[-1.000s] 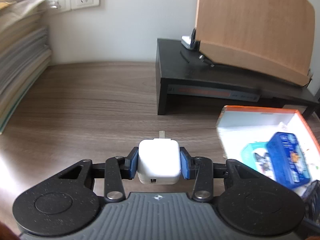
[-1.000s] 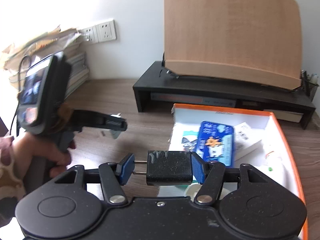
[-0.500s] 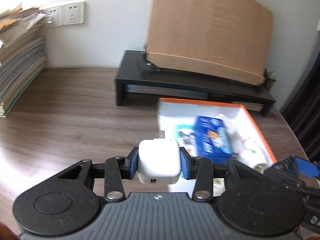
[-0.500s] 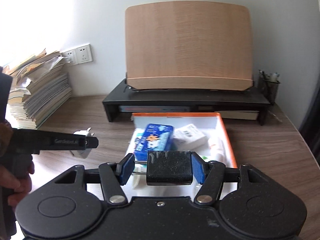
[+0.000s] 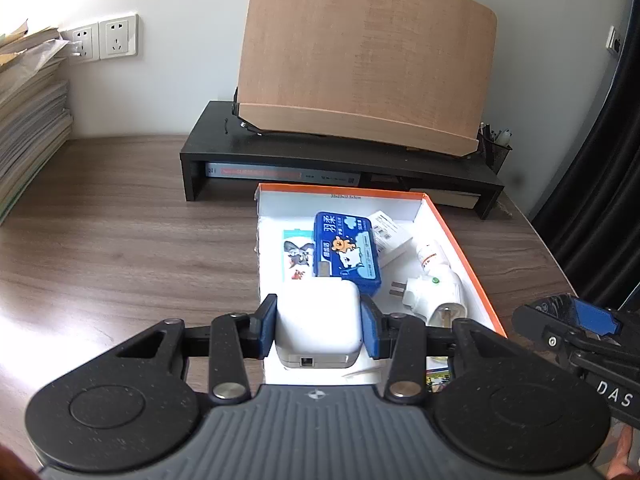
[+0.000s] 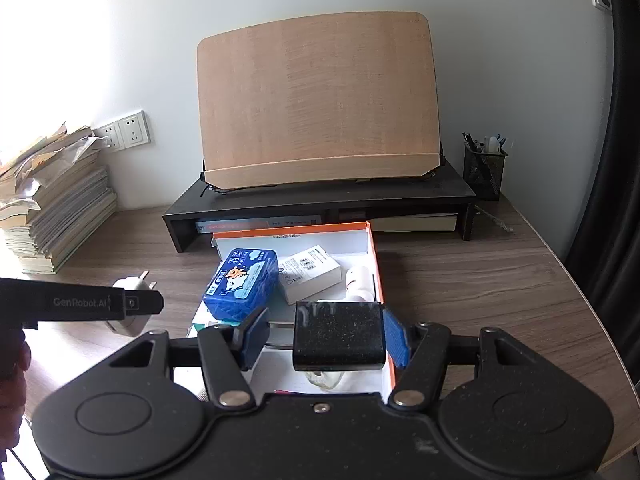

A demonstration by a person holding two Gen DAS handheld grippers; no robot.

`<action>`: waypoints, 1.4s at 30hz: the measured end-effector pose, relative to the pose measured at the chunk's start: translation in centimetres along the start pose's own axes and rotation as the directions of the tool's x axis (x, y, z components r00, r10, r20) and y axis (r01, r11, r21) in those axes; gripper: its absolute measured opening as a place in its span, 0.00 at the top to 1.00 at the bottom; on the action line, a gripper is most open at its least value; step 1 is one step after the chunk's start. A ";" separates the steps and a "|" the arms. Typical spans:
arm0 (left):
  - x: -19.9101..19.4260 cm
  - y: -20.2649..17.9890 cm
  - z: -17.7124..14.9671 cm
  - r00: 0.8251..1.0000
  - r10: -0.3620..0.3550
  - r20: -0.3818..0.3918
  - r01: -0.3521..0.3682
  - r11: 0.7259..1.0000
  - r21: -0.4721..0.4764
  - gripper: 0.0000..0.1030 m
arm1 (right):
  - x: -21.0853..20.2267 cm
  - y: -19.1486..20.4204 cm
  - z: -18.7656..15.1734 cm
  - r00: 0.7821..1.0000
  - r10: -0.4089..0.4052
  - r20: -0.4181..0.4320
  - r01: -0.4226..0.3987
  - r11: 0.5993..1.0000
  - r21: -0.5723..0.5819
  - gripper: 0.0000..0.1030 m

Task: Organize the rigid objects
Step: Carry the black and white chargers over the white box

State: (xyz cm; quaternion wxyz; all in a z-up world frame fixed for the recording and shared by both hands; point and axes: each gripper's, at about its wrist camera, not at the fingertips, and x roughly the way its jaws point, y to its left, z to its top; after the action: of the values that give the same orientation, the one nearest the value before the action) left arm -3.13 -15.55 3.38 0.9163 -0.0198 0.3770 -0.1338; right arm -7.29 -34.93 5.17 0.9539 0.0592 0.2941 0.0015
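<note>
My left gripper is shut on a white plug charger and holds it over the near left corner of the orange-rimmed white box. My right gripper is shut on a black plug adapter, its prongs against the left pad, above the near end of the box. Inside the box lie a blue tin, a white carton, a white plug adapter and a small bottle. The left gripper with its charger also shows in the right wrist view.
A black monitor riser with a wooden book stand sits behind the box. A stack of books stands at the left by the wall sockets. A mesh pen holder is at the right. The desk edge curves at the right.
Both grippers have moved toward and over the box, still holding their chargers. The left gripper swung right; the right gripper rose and advanced.
</note>
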 end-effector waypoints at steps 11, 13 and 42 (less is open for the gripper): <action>0.1 -1.9 -1.2 1.000 -0.007 -0.003 0.007 1.000 0.013 0.59 | 0.7 -0.5 0.6 0.999 0.053 0.012 -0.053 0.998 -0.015 0.30; 0.2 -2.1 -1.3 1.000 -0.006 -0.003 0.006 1.000 0.014 0.59 | 1.0 -0.4 0.8 0.998 0.061 0.013 -0.061 0.998 -0.020 0.30; 1.8 -3.6 -1.5 0.999 -0.022 -0.029 0.024 0.999 0.038 0.59 | 3.0 0.5 2.3 0.995 0.096 0.015 -0.095 0.995 -0.043 0.30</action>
State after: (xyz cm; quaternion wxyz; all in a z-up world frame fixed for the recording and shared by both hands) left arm -3.75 -19.37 1.60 0.9095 -0.0047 0.3870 -0.1518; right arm -3.48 -34.59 5.43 0.9562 0.0533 0.2828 0.0529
